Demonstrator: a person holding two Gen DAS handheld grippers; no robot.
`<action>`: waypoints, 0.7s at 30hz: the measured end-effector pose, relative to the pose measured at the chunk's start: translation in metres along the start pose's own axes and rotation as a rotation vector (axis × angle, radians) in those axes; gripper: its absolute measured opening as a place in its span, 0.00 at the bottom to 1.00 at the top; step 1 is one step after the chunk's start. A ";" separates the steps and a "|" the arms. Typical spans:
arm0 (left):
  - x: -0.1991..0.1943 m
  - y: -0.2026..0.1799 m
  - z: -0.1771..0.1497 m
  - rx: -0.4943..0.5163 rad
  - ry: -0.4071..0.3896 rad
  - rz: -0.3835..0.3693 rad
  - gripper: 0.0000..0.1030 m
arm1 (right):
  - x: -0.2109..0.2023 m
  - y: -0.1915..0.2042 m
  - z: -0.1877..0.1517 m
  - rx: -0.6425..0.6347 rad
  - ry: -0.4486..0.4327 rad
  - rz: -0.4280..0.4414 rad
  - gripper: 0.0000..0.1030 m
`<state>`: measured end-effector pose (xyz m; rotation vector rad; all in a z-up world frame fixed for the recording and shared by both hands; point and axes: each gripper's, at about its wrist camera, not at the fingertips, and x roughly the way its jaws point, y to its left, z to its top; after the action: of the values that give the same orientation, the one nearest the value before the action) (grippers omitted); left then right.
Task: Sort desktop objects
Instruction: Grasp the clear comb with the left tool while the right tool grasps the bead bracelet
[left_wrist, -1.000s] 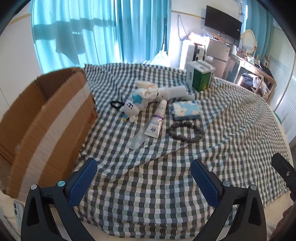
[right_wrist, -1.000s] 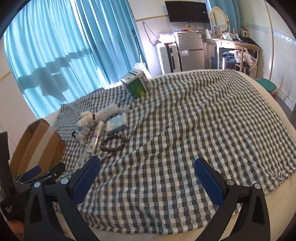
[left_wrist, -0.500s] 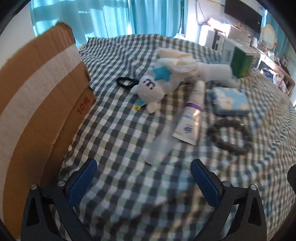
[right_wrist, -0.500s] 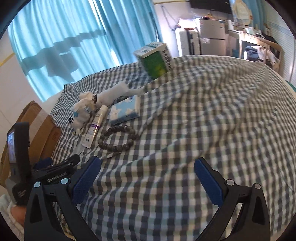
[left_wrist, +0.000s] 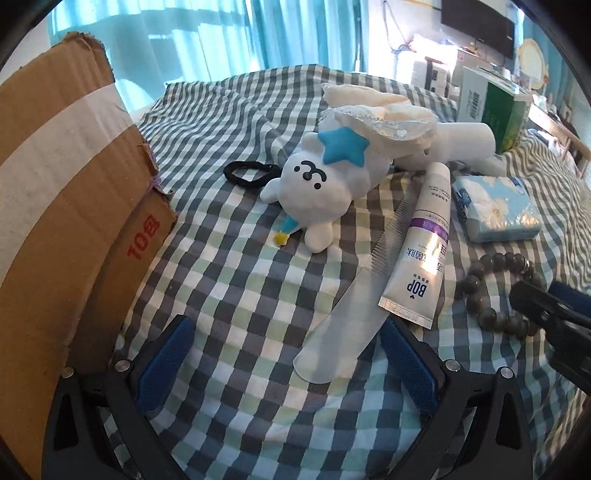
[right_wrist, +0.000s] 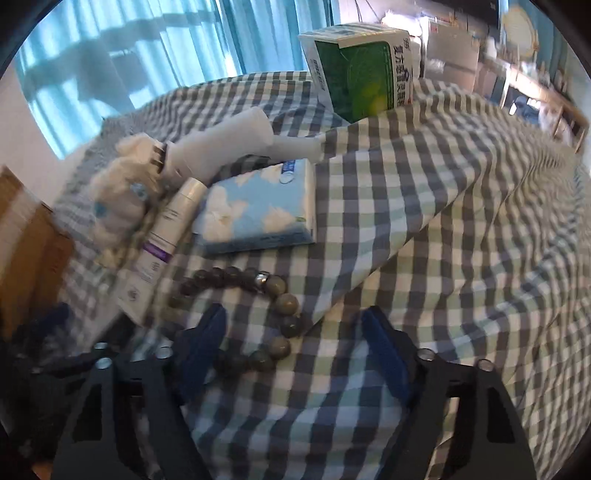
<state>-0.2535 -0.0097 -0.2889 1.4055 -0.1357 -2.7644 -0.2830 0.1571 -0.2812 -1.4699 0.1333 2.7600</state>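
Observation:
My left gripper hangs open low over the checked cloth. The rounded end of a clear comb lies between its blue pads, nearer the right one. Beside the comb lies a white tube, and beyond it a white plush toy and a black hair tie. My right gripper is over a grey bead bracelet with its jaws closing. The left finger is over the inside of the ring, and the ring's right side lies between the pads, untouched. A blue tissue pack lies just beyond.
An open cardboard box stands at the left edge of the cloth. Further back are a green and white carton and a white hair dryer. The cloth folds into a ridge right of the bracelet. Furniture lines the far wall.
Both grippers have come down and forward towards the objects. The left now frames the comb's end. The right has reached the bracelet and its jaws have narrowed.

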 end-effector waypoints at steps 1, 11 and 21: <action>-0.001 0.000 -0.001 0.011 -0.006 -0.002 1.00 | -0.001 0.001 -0.002 0.001 -0.010 -0.019 0.63; -0.016 -0.016 -0.002 0.107 0.056 -0.165 0.32 | -0.027 -0.034 -0.023 0.206 -0.016 0.079 0.11; -0.036 -0.010 -0.008 0.077 0.129 -0.247 0.22 | -0.074 -0.028 -0.047 0.208 -0.017 0.126 0.11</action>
<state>-0.2253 0.0020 -0.2653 1.7247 -0.0683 -2.8749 -0.2010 0.1836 -0.2484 -1.4310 0.5128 2.7500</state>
